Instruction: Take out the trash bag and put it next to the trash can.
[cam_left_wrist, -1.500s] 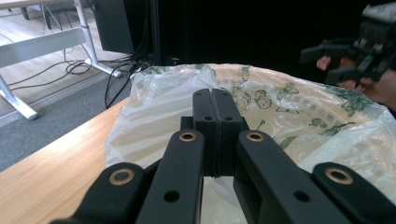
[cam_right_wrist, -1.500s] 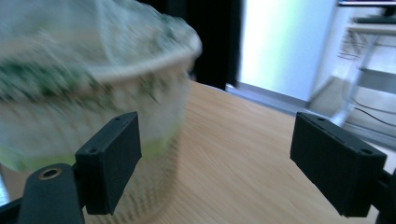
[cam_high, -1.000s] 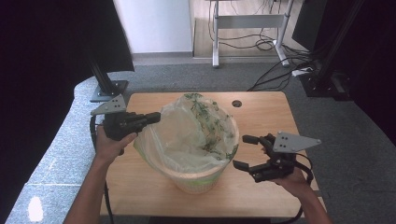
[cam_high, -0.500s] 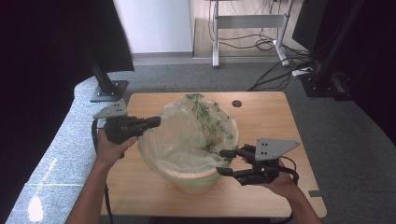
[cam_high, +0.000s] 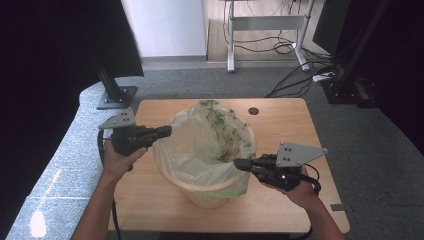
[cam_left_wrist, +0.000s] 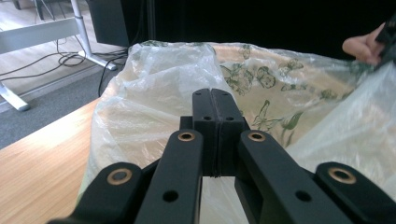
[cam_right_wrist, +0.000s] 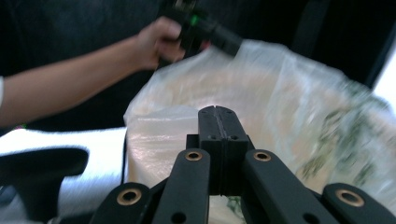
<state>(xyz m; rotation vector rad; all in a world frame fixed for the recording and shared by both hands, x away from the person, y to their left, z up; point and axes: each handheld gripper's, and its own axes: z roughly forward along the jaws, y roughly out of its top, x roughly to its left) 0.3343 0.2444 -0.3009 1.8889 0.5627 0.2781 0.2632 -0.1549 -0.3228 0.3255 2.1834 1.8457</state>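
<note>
A clear plastic bag (cam_high: 210, 140) with a green leaf print lines a pale bin (cam_high: 210, 197) in the middle of the wooden table. My left gripper (cam_high: 167, 131) is shut on the bag's left rim and holds the film up. In the left gripper view the shut jaws (cam_left_wrist: 215, 93) point across the bag (cam_left_wrist: 154, 79). My right gripper (cam_high: 237, 163) has just been closing and now stands shut at the bag's right rim, with thin film pinched at its tips. The right gripper view shows its shut jaws (cam_right_wrist: 216, 111) before the bag (cam_right_wrist: 280, 93), with the left gripper (cam_right_wrist: 205, 28) beyond.
The table (cam_high: 300, 125) has a dark round hole (cam_high: 253, 110) at the back. A black stand base (cam_high: 116, 96) sits on the floor behind the left corner. Desk legs and cables (cam_high: 285, 47) lie farther back. Bare wood lies right of the bin.
My right gripper has moved left to the bag's right rim and shut its jaws there. The left gripper has stayed at the left rim.
</note>
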